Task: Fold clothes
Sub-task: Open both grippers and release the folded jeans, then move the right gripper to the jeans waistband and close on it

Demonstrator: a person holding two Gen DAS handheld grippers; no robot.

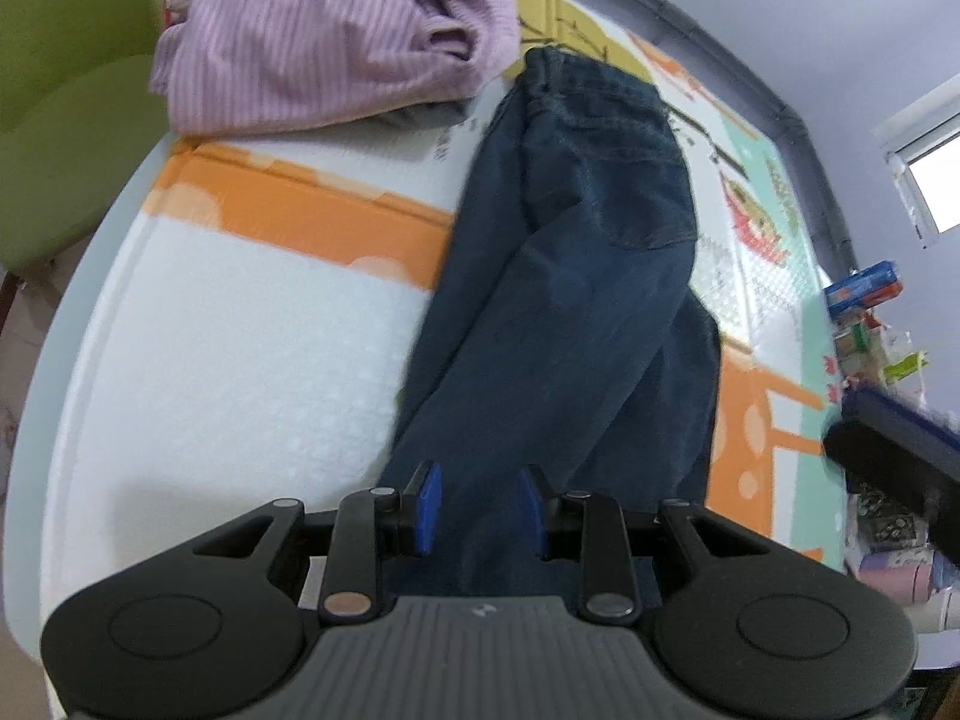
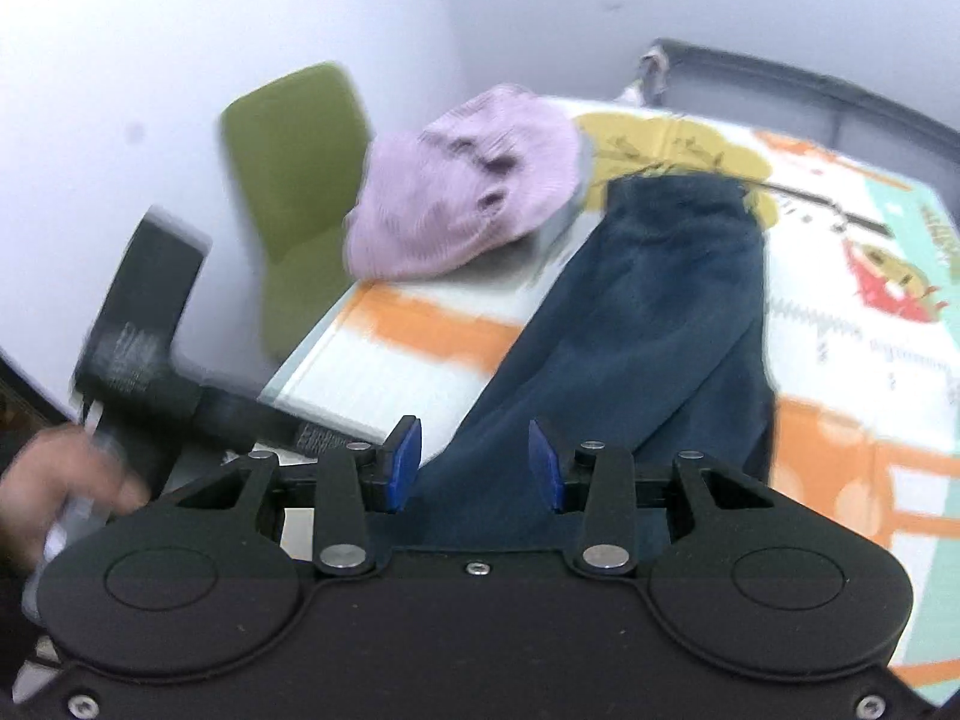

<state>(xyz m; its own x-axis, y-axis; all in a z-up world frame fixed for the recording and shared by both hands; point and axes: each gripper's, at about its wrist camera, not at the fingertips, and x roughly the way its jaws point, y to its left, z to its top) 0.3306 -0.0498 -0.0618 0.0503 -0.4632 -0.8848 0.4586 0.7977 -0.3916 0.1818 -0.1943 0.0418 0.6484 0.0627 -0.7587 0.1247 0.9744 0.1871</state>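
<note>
Jeans (image 1: 576,276) mid-mat (image 1: 240,360); white stretch left bare

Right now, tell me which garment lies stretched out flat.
The dark blue jeans, laid out lengthwise on the mat; the lilac ribbed sweater sits bunched in a heap.

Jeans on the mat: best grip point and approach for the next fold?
Grip the jeans at the near leg hems, coming from the near edge with both grippers. They lie flat lengthwise, waistband far, hems nearest, so lifting the hems probably folds them toward the waistband.

black tool (image 1: 480,507), blue pads (image 1: 429,504)
</note>
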